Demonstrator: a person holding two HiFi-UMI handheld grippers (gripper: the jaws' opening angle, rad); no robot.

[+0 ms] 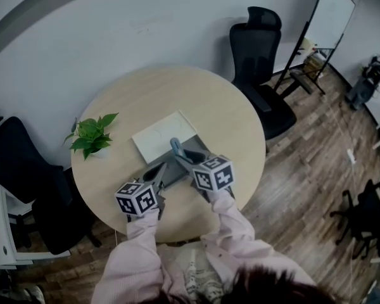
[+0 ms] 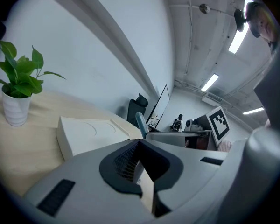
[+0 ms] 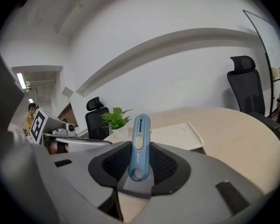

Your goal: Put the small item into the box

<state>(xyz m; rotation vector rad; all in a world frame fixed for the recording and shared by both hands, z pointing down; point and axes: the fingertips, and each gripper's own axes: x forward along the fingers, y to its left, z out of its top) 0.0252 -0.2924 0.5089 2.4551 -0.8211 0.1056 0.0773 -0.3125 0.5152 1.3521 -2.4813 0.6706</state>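
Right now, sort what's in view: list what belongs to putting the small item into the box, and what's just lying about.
Belongs to the job:
- blue utility knife, gripped in the right gripper jaws
- white box on the round table

Just lying about:
- potted plant
- black office chair beyond the table
- whiteboard

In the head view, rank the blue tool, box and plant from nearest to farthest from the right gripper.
1. The blue tool, clamped in the right gripper.
2. The box, just beyond the tool, mid-table.
3. The plant, at the table's left edge.
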